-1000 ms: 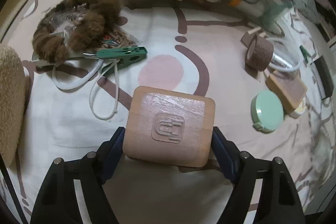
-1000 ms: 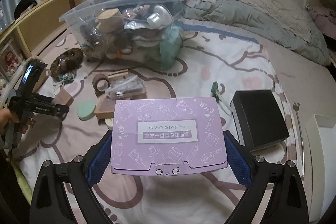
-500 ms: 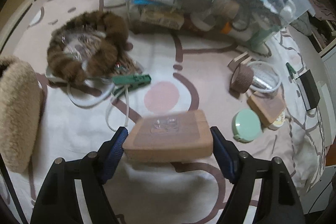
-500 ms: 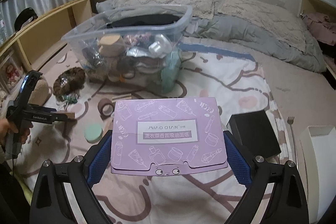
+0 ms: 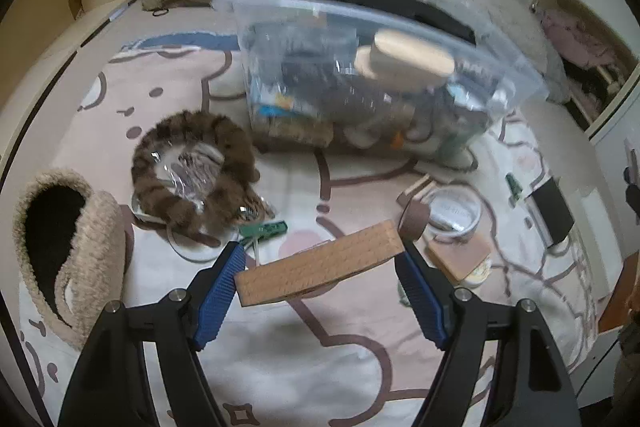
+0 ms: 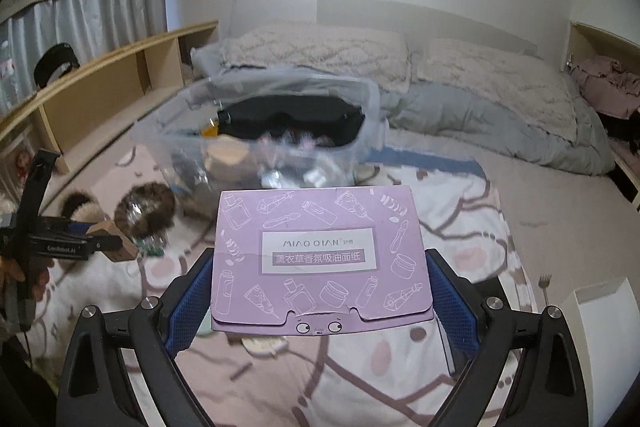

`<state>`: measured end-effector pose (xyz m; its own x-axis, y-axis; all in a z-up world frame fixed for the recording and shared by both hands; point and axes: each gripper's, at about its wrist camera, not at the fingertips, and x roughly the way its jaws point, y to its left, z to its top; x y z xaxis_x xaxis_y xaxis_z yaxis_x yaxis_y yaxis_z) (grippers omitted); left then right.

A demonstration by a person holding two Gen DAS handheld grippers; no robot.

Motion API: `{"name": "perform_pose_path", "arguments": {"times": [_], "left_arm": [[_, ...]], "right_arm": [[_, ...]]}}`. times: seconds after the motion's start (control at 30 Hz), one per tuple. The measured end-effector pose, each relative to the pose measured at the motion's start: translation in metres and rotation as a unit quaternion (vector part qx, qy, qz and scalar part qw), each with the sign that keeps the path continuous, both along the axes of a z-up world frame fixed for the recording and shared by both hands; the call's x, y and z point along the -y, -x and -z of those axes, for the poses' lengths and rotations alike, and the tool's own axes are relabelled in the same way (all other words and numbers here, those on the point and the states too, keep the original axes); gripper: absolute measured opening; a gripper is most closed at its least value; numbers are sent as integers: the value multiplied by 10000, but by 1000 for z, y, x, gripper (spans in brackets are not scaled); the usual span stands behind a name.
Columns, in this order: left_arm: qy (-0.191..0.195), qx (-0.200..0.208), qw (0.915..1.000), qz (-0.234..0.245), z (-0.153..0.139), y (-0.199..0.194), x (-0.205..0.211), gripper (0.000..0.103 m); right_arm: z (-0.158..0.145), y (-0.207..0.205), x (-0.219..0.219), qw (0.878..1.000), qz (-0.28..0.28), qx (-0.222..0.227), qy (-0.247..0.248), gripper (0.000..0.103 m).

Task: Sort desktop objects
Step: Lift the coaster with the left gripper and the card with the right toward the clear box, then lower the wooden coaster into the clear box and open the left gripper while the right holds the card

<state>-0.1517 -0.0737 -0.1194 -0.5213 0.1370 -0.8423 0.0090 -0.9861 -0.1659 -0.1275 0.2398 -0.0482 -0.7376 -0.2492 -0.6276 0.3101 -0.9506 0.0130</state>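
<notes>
My left gripper (image 5: 320, 267) is shut on a flat wooden block (image 5: 320, 269), seen edge-on and tilted, lifted above the patterned bedspread. My right gripper (image 6: 318, 279) is shut on a purple cardboard box (image 6: 320, 255) with printed cosmetics drawings, held up above the bed. A clear plastic bin (image 5: 376, 75), full of mixed items, stands ahead of both grippers; the same bin (image 6: 280, 139) shows behind the purple box. In the right wrist view the left gripper (image 6: 108, 241) appears at the left edge with the wooden block (image 6: 116, 239), held by a hand.
On the bedspread lie a brown fur ring (image 5: 192, 167), a fleecy beige slipper (image 5: 68, 251), a green clip (image 5: 266, 229), a tape roll (image 5: 414, 221), a clear tub (image 5: 454, 213), a brown pad (image 5: 460, 255) and a black box (image 5: 552, 211). Pillows (image 6: 496, 83) and wooden shelving (image 6: 120, 75) lie beyond.
Both grippers have risen with their loads and tipped up, so the bin and the bed's far end came into view. The wooden block now shows its edge, not its face.
</notes>
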Motion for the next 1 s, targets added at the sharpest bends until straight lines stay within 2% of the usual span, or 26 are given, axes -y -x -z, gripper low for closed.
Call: {"name": "perform_pose_path", "arguments": {"times": [0.3,0.5,0.73,0.87,1.0], "left_arm": [[-395,-127,9989,-197,-35,10,10,77],[-500,-262,9980,-290,-63,21,13,77],[-178,-461,9982,-342,-104,49,14,77],[7,-696,9965,-458,-132,75,18,77],[80,-887,9941,-625,-151,109,22,77]], "right_arm": [[-26,15,24,9993,74,-148,344,97],[-34,20,41,9987,-41,-186,482,97],[-29,16,54,9983,-358,-169,425,97],[-23,17,57,9984,-455,-154,296,97],[-21,19,58,9974,-587,-102,394,97]]}}
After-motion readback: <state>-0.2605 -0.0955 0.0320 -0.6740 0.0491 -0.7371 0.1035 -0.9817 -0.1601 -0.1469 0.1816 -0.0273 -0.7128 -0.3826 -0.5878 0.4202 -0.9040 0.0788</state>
